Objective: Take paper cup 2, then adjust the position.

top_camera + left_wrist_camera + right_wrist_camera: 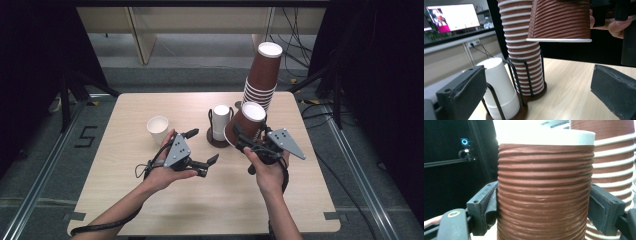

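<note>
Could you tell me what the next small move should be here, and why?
Probably lower the brown cup upright onto bare table near the white cup: the right claw clamps it tilted in the air, freed from the stack, and the left claw is open.

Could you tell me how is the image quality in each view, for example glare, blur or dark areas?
High view: even light on the table, dark surroundings, sharp enough. Left gripper view: the monitor glares bright, the near jaws look slightly soft. Right gripper view: the held brown cup sits very close, its white rim is blown out, and the left background is nearly black.
</note>
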Demonstrator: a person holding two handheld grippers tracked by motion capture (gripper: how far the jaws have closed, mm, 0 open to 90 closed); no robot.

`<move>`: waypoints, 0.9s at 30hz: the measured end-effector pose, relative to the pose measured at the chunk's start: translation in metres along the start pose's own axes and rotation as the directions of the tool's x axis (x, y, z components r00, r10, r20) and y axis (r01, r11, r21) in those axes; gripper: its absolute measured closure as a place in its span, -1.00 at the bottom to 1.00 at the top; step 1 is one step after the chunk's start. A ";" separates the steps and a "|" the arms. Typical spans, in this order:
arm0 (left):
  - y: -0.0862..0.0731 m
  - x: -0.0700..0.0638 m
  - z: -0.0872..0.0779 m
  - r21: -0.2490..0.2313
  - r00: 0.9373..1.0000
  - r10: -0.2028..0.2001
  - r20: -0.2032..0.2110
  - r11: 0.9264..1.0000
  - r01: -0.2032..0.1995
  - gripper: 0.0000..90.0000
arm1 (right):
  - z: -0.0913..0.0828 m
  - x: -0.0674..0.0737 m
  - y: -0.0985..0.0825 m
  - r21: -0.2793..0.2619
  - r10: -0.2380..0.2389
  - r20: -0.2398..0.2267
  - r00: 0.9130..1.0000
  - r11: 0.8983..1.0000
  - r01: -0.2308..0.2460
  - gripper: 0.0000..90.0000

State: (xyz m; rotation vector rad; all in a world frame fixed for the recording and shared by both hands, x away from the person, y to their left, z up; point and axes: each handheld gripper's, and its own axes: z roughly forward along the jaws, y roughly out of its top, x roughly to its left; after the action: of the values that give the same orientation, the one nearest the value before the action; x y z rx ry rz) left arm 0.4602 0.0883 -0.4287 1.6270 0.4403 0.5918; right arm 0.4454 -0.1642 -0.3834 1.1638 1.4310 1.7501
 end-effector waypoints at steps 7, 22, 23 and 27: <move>-0.002 0.004 -0.002 -0.009 1.000 0.006 -0.001 1.000 -0.007 -1.00 | 0.000 -0.006 -0.007 0.013 -0.003 0.009 1.000 1.000 0.003 -0.56; -0.004 -0.001 0.010 -0.025 0.998 0.001 0.069 1.000 0.001 -1.00 | 0.010 -0.007 -0.013 0.075 0.106 0.008 0.994 0.991 -0.106 -0.56; -0.006 -0.001 0.010 -0.022 0.998 0.005 0.069 1.000 -0.003 -1.00 | 0.011 -0.006 -0.014 0.082 0.126 -0.001 0.992 0.989 -0.126 -0.56; -0.013 0.002 0.009 -0.009 0.998 0.018 0.063 1.000 -0.017 -1.00 | 0.013 -0.004 -0.021 0.108 0.172 0.000 0.985 0.979 -0.171 -0.56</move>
State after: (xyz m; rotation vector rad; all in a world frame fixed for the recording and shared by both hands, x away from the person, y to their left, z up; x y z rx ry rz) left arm 0.4677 0.0838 -0.4421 1.6377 0.3773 0.5534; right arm 0.4571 -0.1571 -0.4039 1.3737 1.4844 1.8148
